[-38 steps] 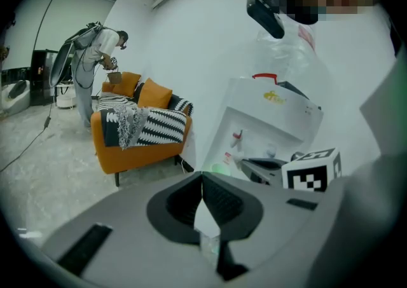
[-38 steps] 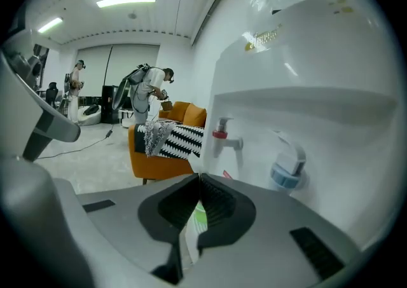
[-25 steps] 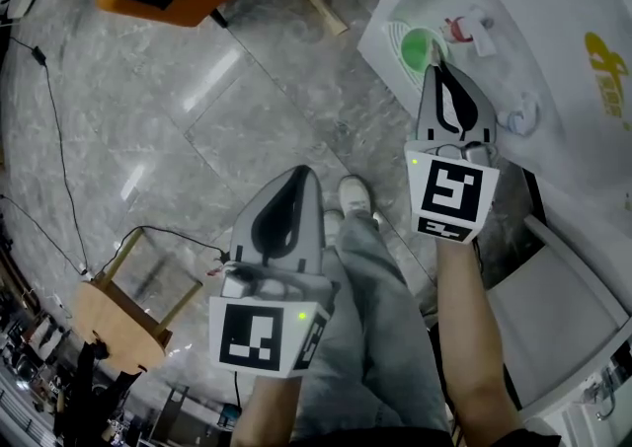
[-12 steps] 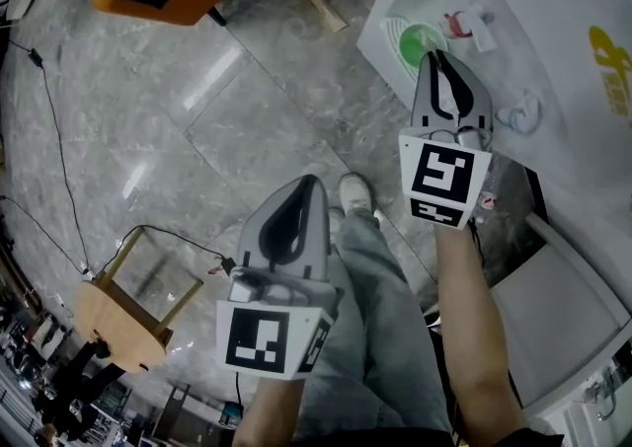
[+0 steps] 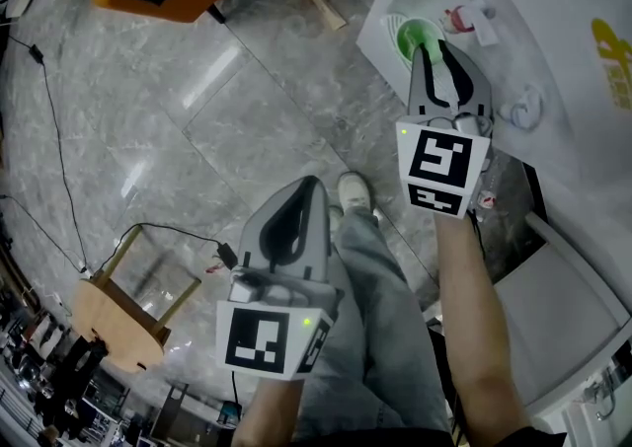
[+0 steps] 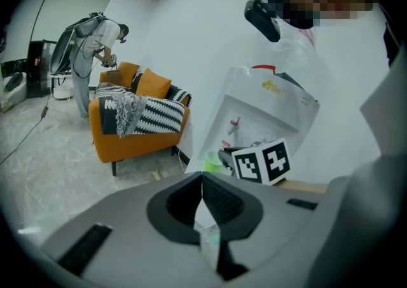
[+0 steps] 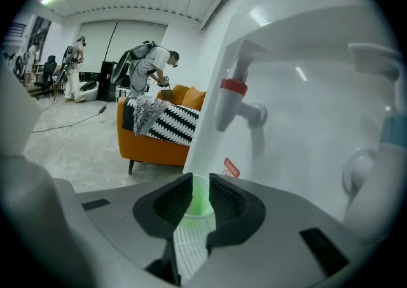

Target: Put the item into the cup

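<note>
Cup (image 5: 416,37): small, bright green, translucent, mouth up. It is set on the white drip grille (image 7: 191,245) of a water dispenser (image 5: 533,1), under the red tap (image 7: 232,88). The right gripper (image 5: 434,48) is held at the cup with its jaws slightly parted. The green wall is seen in the gap, but contact cannot be told, and the cup's base is hidden behind the jaws. The left gripper (image 5: 307,184) is held well apart over the marble floor (image 5: 197,119), jaw tips pressed together. A pale, green-tinged patch lower in its gap is too blurred to be named. The cup is placed near the dispenser's front edge, the blue tap (image 5: 520,111) is found right of the right gripper, and the dispenser is cut off at the frame's right.
</note>
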Motion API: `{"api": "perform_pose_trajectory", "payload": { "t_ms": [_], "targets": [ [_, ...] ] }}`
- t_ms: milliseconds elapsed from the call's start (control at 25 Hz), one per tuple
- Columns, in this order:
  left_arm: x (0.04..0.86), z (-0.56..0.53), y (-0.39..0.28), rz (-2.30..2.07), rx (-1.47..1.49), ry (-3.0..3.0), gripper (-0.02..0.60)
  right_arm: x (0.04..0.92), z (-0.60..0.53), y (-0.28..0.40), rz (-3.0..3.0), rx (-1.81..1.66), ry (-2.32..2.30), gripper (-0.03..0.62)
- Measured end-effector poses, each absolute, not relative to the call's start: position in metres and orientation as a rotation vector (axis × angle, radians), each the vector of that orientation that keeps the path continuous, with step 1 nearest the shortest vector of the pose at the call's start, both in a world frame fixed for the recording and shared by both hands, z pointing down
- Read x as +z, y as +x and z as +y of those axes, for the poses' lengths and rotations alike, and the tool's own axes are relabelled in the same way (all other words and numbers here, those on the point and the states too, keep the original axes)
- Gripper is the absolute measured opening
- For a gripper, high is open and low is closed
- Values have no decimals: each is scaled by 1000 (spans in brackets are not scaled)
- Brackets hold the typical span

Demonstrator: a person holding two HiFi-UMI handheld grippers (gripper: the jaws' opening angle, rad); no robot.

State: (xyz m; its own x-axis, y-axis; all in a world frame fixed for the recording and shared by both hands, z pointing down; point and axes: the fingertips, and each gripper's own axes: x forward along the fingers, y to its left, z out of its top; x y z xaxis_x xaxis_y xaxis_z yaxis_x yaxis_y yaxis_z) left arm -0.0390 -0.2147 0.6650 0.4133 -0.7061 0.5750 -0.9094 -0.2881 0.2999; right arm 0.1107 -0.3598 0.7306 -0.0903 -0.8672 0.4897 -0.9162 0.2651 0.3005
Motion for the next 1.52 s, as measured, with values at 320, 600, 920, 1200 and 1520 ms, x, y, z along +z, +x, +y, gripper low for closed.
{"api": "perform_pose_trajectory", "payload": {
  "t_ms": [320, 600, 920, 1200, 1520],
  "targets": [
    [659, -214, -40, -1363, 439, 2101, 14, 715, -351, 111, -1956, 121, 1668, 44],
    [641, -208, -44, -1357, 432, 2139, 14, 686, -331, 102, -1984, 124, 1698, 28],
    [587, -199, -46, -1340, 423, 2238, 14, 626, -287, 108, -2000, 134, 1779, 23],
    [497, -174, -47, -1318, 406, 2365, 14, 527, -243, 109, -2052, 139, 1886, 21],
    [376, -147, -42, -1302, 326, 2507, 14, 387, -202, 75, -2217, 98, 1914, 21]
  ]
}}
